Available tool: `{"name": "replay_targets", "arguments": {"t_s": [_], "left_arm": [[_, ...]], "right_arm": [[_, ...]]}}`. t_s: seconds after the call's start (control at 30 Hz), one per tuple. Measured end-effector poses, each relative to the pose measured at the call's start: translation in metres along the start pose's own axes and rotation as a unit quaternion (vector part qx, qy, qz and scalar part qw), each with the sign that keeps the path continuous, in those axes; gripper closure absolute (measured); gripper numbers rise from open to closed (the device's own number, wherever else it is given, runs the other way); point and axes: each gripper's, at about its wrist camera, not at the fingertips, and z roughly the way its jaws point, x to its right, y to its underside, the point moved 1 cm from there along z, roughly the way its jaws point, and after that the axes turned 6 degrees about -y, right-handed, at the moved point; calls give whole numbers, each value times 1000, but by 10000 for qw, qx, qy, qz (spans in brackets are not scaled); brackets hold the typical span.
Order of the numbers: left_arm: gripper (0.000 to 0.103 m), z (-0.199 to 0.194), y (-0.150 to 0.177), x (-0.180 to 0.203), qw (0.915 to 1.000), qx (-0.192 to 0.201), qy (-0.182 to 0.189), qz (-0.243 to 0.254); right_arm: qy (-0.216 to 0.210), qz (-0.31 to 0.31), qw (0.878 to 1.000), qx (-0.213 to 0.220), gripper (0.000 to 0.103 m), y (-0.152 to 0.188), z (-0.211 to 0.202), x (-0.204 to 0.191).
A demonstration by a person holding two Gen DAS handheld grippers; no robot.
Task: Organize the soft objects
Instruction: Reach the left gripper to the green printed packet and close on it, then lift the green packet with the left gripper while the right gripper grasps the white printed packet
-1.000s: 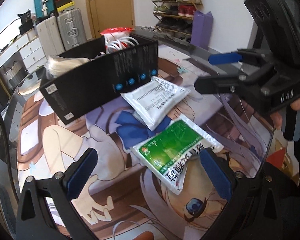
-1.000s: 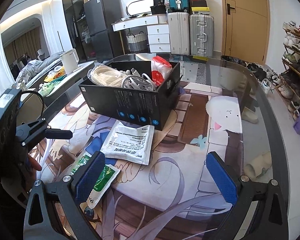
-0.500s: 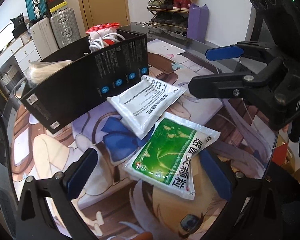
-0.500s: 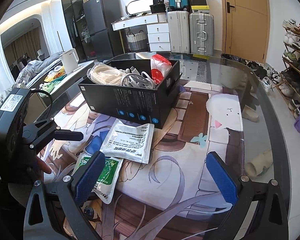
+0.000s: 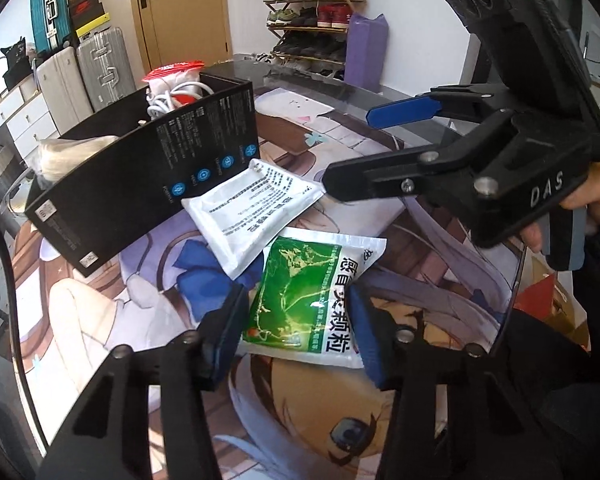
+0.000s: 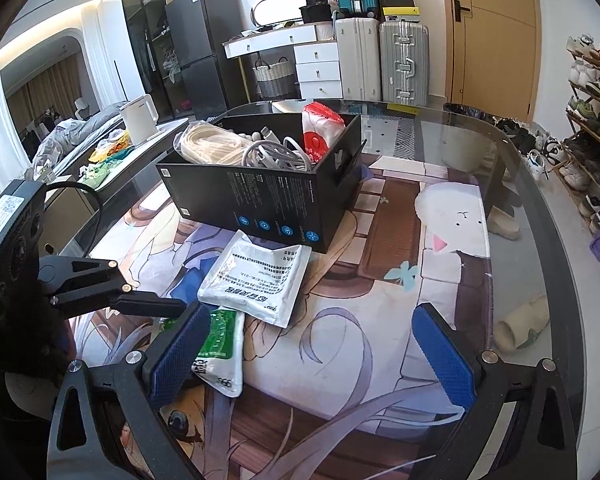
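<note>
Nearest: left gripper (image 5: 298, 320) fingers have just been closing and now pinch the near end of the flat green-and-white foil sachet (image 5: 312, 300); pads press its two long edges. The sachet lies on the glass-topped bench w/ printed cartoon mat (image 5: 440, 240), far corner tucked under the white printed foil pouch (image 5: 252, 212). A second ago those fingers stood wide apart w/ the sachet lying loose between them; now the gap is only the pack's width.

Handling, as a guess: light, limp, slick film w/ granules inside, so it'll sag and may slide out. Best hold is by the sealed end seam or across the narrow end, not the puffy middle. Lifting could drag the white pouch along.

Right gripper (image 6: 312, 344) fingers are spread wide, holding nothing, hovering over bare mat, same as before.

Further back: the open black cardboard box (image 6: 268, 204) just behind the white pouch, already holding a bag of cream cord (image 6: 212, 144), white cables (image 6: 272, 152) and a red-and-white packet (image 6: 320, 132). Likely destination.
</note>
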Motion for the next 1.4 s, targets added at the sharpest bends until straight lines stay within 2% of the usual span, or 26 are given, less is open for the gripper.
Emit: {"name": "replay_targets", "arguments": {"t_s": [0.27, 0.73, 1.1, 1.3, 1.4], "left_arm": [[57, -11, 16, -16, 9993, -5, -254, -261], [57, -19, 33, -63, 9920, 39, -744, -1022], [57, -33, 35, -81, 9877, 304, -933, -1214], [57, -38, 36, -93, 9843, 368, -1029, -1387], [57, -39, 37, -99, 9826, 390, -1060, -1471]], "right_arm": [[-4, 45, 10000, 33, 1, 1, -1, 0], [-151, -90, 9994, -282, 1, 1, 21, -17], [-117, -810, 9938, -749, 1, -16, 59, -47], [-126, -1070, 9908, -825, 1, -23, 70, -53], [-265, -1099, 9903, -806, 1, -28, 74, -58]]}}
